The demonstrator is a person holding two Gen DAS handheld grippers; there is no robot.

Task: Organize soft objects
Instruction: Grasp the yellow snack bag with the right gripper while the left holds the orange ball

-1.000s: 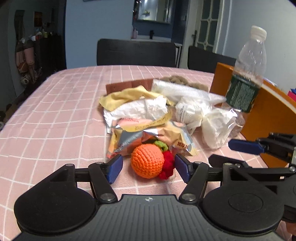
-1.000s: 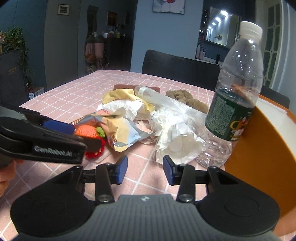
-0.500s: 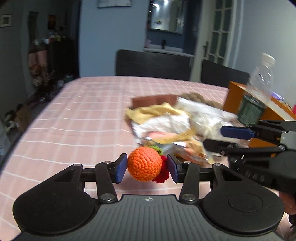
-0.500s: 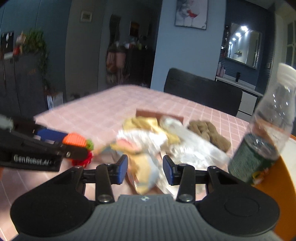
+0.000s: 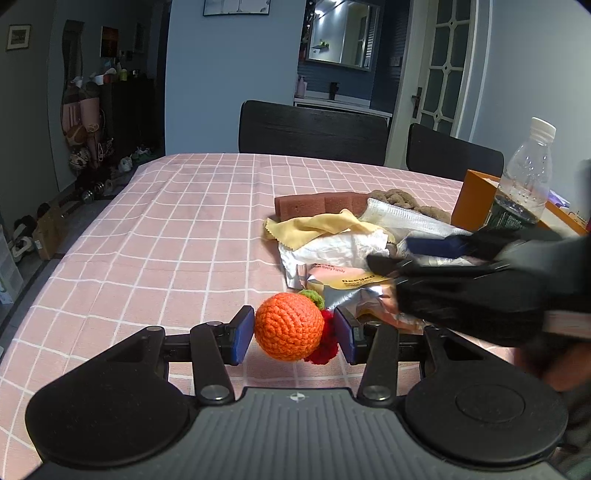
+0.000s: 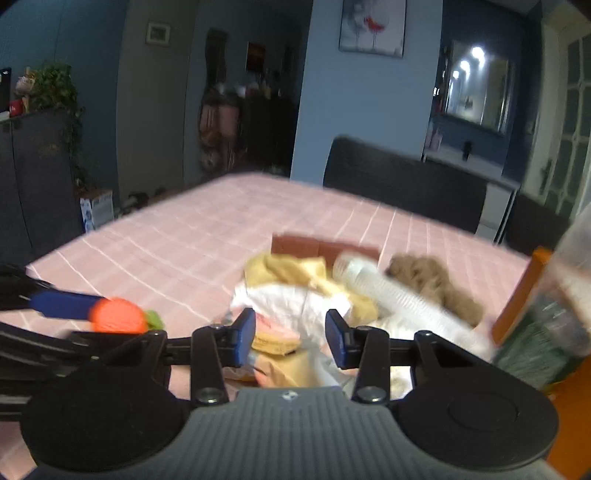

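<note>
Gripping crocheted orange (image 5: 288, 325), left tool (image 5: 293, 334); right tool (image 6: 290, 339) (parted, empty); bare tablecloth (image 5: 177, 229) leftward

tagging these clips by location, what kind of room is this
Most likely a home dining room. A table under a pink checked tablecloth has dark dining chairs along its far side, a framed picture hangs on the blue wall, and a glazed door leads out.

Orange crochet ball (image 5: 288, 325), pink checked tablecloth (image 5: 177, 236)
</note>
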